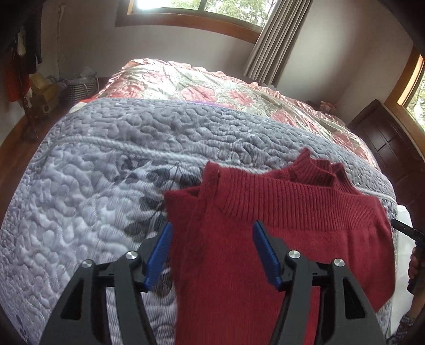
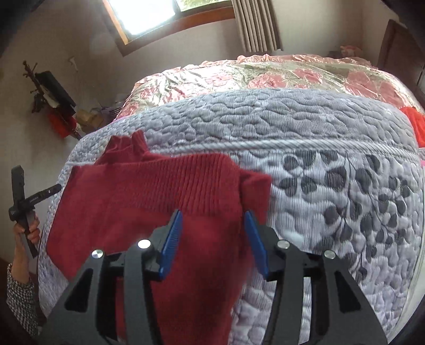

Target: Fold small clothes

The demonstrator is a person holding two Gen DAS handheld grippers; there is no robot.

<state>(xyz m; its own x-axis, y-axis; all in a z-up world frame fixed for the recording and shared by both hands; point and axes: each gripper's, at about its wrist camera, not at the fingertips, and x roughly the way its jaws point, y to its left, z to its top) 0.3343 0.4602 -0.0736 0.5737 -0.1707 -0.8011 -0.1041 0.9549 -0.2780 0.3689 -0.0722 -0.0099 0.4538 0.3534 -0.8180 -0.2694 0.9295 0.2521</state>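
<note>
Red knit sweater point(image 1: 279, 238) lies on the grey quilted bedspread point(image 1: 106, 164), partly folded — ribbed hem band runs across the top, collar poking up behind it near the far edge. A narrower folded strip overlaps the main body on one side.

Left gripper point(image 1: 212, 254): blue-padded fingers point(image 1: 159, 254) spread wide, straddling that strip over the sweater's left portion. Nothing pinched between them. Can't tell whether the pads touch the fabric.

Right gripper point(image 2: 213, 242): fingers point(image 2: 171, 238) likewise apart, hovering over the sweater's right portion point(image 2: 148, 201), just below the ribbed band. Empty too.

Right wrist view also catches a hand point(image 2: 26, 233) in a patterned sleeve holding the other black tool at the sweater's far side.

Behind the grey cover — a pink floral satin quilt point(image 1: 202, 87), then wall, wood-framed window point(image 1: 186, 16) and curtain point(image 1: 279, 42). A second red-orange item point(image 2: 414, 124) sits at the bed's right edge, well apart from the sweater.
</note>
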